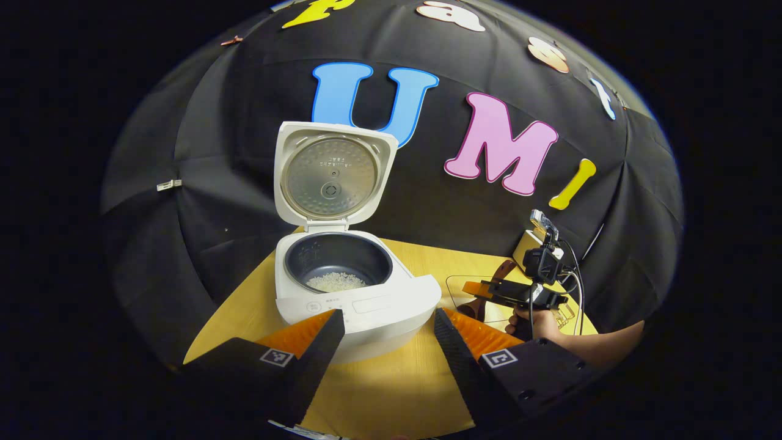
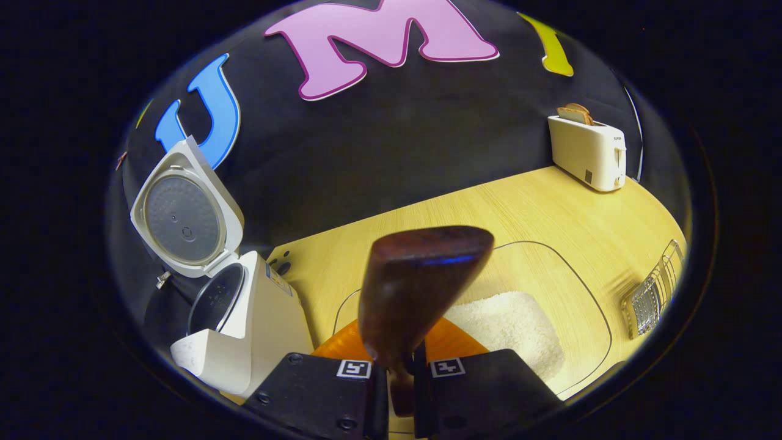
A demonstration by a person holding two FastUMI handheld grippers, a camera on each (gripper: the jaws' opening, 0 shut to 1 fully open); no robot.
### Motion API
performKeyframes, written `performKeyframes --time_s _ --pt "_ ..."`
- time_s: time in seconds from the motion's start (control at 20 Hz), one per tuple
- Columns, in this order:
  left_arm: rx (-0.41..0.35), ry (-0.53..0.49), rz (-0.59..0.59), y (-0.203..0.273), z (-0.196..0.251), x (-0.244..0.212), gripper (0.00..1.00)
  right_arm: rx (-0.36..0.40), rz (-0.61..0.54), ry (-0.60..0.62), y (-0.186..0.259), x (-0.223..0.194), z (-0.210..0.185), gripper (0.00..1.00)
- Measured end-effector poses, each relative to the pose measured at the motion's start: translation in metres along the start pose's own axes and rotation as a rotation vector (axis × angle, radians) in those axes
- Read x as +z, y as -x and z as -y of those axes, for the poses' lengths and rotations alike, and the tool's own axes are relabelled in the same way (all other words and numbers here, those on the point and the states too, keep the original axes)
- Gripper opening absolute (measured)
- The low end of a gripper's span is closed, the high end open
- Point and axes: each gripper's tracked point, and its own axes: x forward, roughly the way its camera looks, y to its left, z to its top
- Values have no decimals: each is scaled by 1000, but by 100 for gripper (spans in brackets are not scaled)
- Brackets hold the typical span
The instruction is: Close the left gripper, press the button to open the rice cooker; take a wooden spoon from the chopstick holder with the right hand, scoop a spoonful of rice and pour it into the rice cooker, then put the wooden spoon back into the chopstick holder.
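Observation:
The white rice cooker [image 1: 357, 305] stands with its lid [image 1: 330, 177] raised, and a little rice [image 1: 336, 282] lies in the dark inner pot. My left gripper [image 1: 388, 315] hangs open just in front of the cooker's front panel, holding nothing. My right gripper [image 2: 400, 366] is shut on the handle of the dark wooden spoon [image 2: 421, 287], whose bowl points up and away. Below the spoon a heap of rice [image 2: 510, 324] lies in a clear tray [image 2: 595, 305]. In the left gripper view the right gripper [image 1: 489, 290], held by a hand [image 1: 528, 324], hovers over that tray with the spoon [image 1: 471, 310].
A white toaster [image 2: 586, 153] with bread in it stands at the far right of the wooden table [image 2: 525, 208]. A wire chopstick holder [image 2: 654, 293] sits at the table's right edge. The cooker [image 2: 244, 330] is left of the tray.

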Motion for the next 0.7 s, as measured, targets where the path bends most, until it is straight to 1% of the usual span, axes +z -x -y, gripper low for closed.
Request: performKeyframes --time_s 0.15,0.25,0.35,0.45,0.5,0.55,0.7 --pt "4 71 24 1 -3 12 95 -1 -3 -84 7 6 3 20" --pt "17 86 29 2 -10 16 95 4 -1 -137 10 13 4 20" --pt "30 80 34 3 -15 19 95 9 5 -164 13 19 6 20" --pt "39 69 35 7 -18 20 96 -3 10 -165 17 22 13 20" --pt "40 64 33 8 -18 21 92 -7 14 -182 18 24 17 20" --pt "40 59 32 8 -17 20 95 -5 20 -210 20 26 20 20" --pt "36 28 29 10 -12 23 95 -21 28 -286 23 28 38 20"
